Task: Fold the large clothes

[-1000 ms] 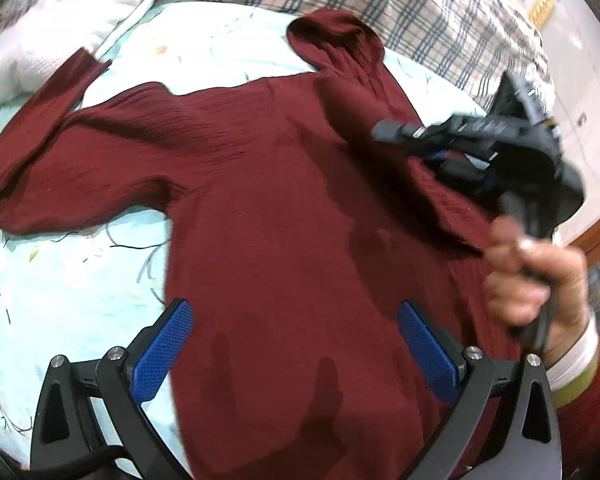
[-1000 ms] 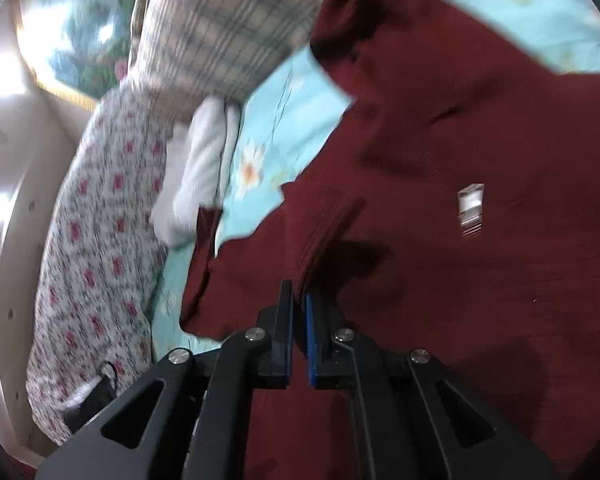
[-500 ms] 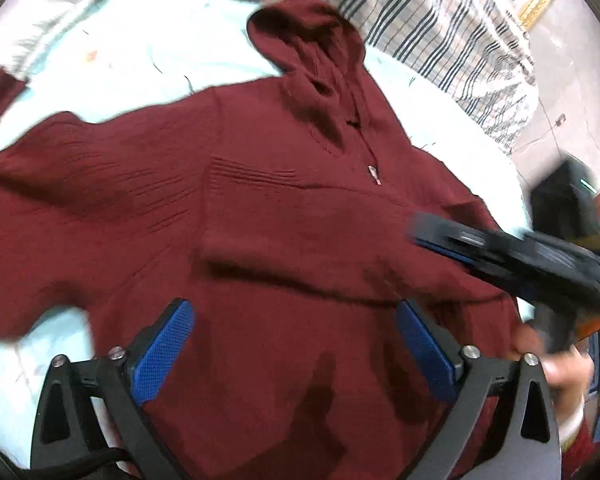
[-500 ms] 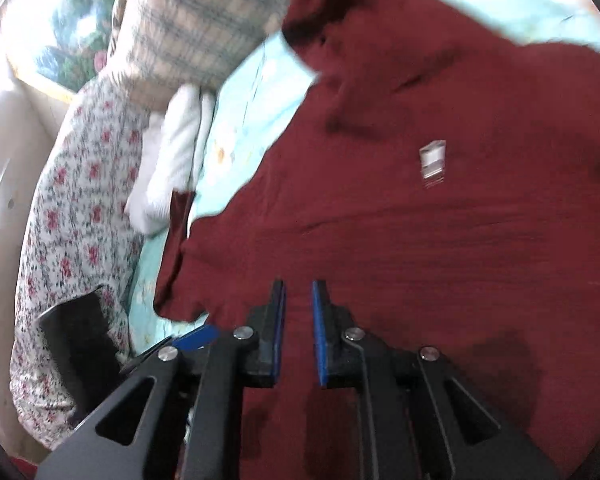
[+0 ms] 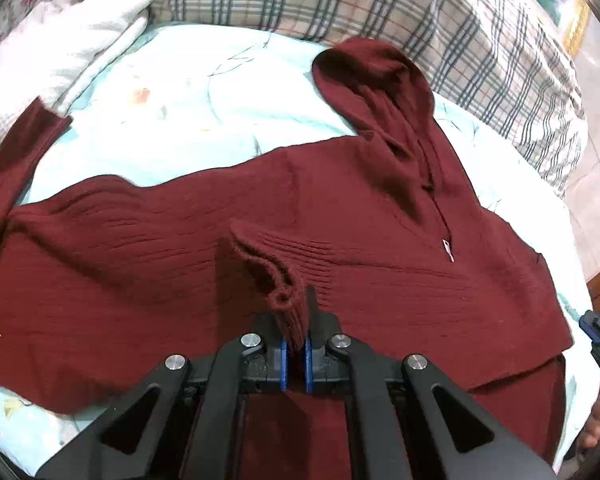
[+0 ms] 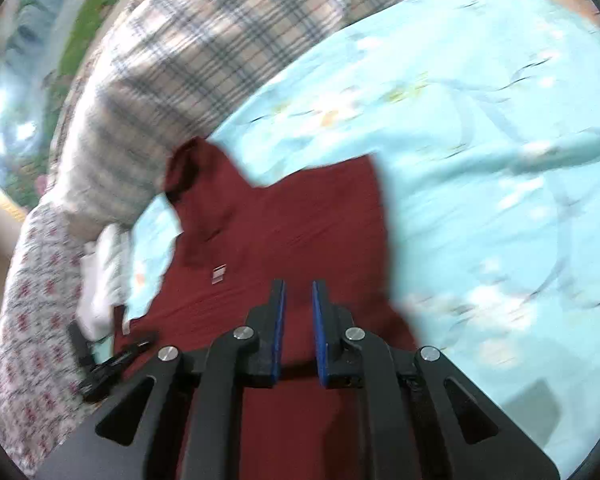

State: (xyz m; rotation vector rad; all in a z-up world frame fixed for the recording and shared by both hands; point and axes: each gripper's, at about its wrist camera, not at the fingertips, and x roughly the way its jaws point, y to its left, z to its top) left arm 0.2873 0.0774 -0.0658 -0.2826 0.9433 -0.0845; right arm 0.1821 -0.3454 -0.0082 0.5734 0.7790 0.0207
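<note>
Maroon knit fills most of both views: a hooded sweater [image 5: 340,248] is spread front-up on a pale blue flowered bedsheet [image 5: 204,92]. Its hood [image 5: 372,80] is laid toward the plaid quilt [image 5: 340,4] that runs along the far side of the sweater, and a small white tag [image 5: 447,249] is seen on the cord below the neck. One sleeve is stretched out from the sweater's body toward a folded white blanket [image 5: 56,56], where its cuff [image 5: 40,120] is bent upward beside that blanket. The ribbed cuff of the other sleeve [image 5: 276,284] is lifted off the sweater's chest and is pinched between the closed blue pads of the left gripper [image 5: 295,354], just above the middle of the garment. The right gripper [image 6: 298,320] is held over the sweater's side edge, its blue pads [image 6: 278,320] parted by a narrow gap with no cloth between them. In the blurred right wrist view, a floral cover [image 6: 32,300] is seen beyond the sweater, past the white blanket, and the left gripper is glimpsed as a dark shape at the sweater's far edge.
</note>
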